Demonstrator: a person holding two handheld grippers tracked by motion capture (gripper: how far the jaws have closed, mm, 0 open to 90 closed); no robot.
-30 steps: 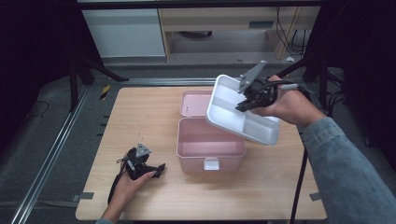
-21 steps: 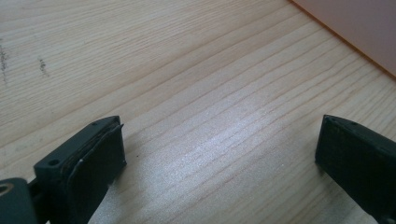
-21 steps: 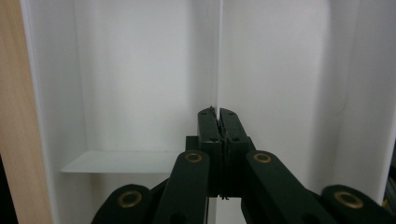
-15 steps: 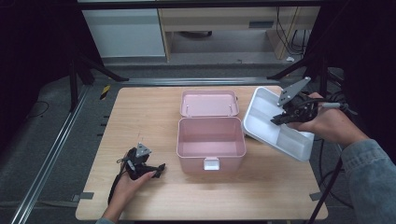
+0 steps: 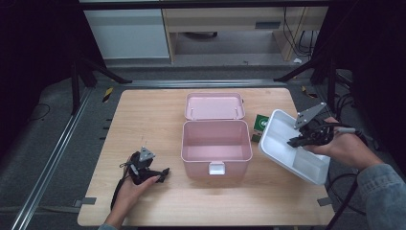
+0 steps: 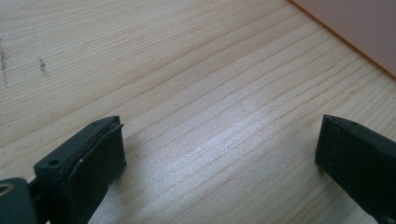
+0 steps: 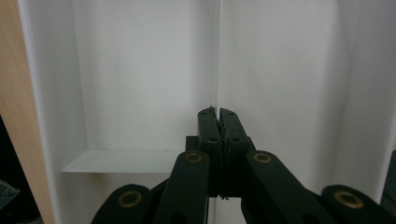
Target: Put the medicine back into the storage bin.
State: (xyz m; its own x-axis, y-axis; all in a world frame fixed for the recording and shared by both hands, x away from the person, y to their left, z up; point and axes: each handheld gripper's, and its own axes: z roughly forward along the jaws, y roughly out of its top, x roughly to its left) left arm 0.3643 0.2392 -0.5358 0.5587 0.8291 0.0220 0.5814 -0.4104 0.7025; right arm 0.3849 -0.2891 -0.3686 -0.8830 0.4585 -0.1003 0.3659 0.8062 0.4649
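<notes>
- My left gripper [image 5: 160,173] rests on the wooden table [image 5: 143,120] at its near left; jaws wide apart, bare wood between them, nothing held. In the left gripper view my left pad [image 6: 100,161] lies flat on the table.
- Pink storage box [image 5: 216,146] sits mid-table, open, inside bare; its lid [image 5: 214,105] is tipped back behind it. A corner of the box [image 6: 359,28] shows in the left gripper view, apart from my jaws.
- Small green card [image 5: 261,122] lies on the table between box and tray.
- White divided tray [image 5: 282,143] is just right of the box, tilted, over the table's right edge.
- My right gripper [image 5: 293,143] is clamped on the tray's thin divider wall [image 7: 218,56]; jaws pinched narrow on it.
</notes>
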